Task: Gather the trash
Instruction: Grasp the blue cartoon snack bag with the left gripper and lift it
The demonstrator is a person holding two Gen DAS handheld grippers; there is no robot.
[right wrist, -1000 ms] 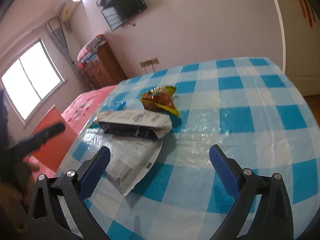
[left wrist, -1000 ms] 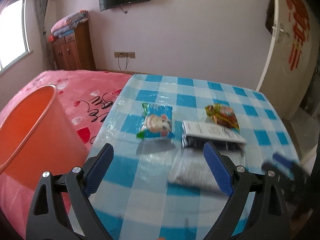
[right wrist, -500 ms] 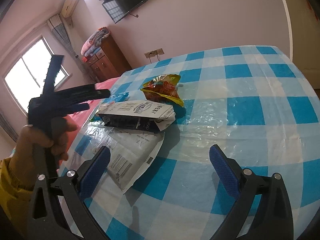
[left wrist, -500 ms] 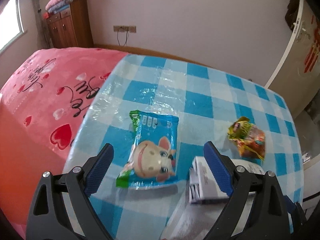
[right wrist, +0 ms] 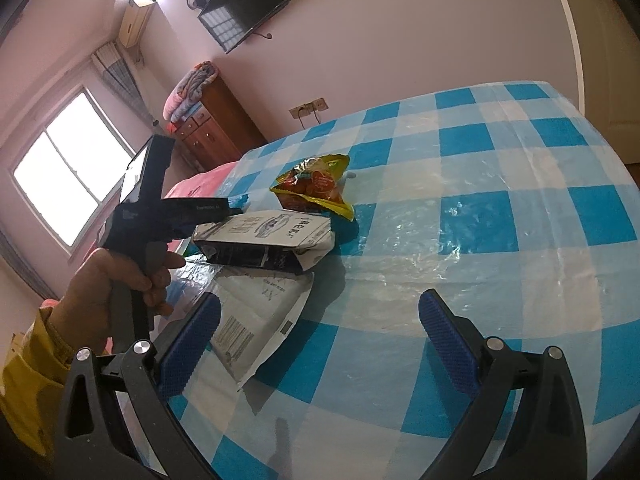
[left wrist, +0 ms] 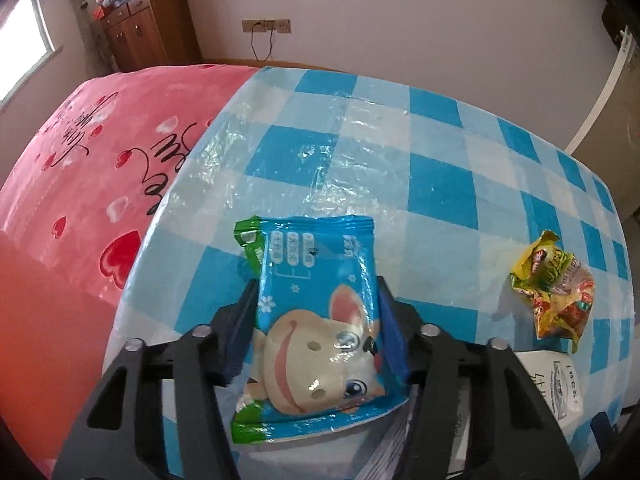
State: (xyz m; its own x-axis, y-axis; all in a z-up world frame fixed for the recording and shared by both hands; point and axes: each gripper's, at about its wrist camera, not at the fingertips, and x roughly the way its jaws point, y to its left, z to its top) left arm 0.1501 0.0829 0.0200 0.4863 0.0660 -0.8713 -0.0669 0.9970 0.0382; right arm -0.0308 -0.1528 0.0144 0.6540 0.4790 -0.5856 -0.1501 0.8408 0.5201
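The left gripper (left wrist: 316, 332) is clamped across the sides of the blue snack packet (left wrist: 316, 320), whose long axis runs straight ahead along the fingers (packet at the desk's (left wrist: 400, 184) left edge). The right gripper (right wrist: 320, 344) is spread, holding nothing.

A pale plain wall (left wrist: 400, 20) runs behind a table covered by a blue and white checked cloth (right wrist: 500, 208) under clear plastic. Beside the table lies a pink blanket (left wrist: 80, 152) with red hearts. A brown wooden cabinet (right wrist: 216, 128) stands in the corner with folded bedding (right wrist: 192, 84) on top. A flat television (right wrist: 244, 4) hangs high on the wall, an air conditioner (right wrist: 134, 24) near it. Daylight comes through a window (right wrist: 72, 176) with a curtain (right wrist: 120, 76); wall sockets (left wrist: 266, 26) sit low, and a white door (right wrist: 600, 60) stands at the right
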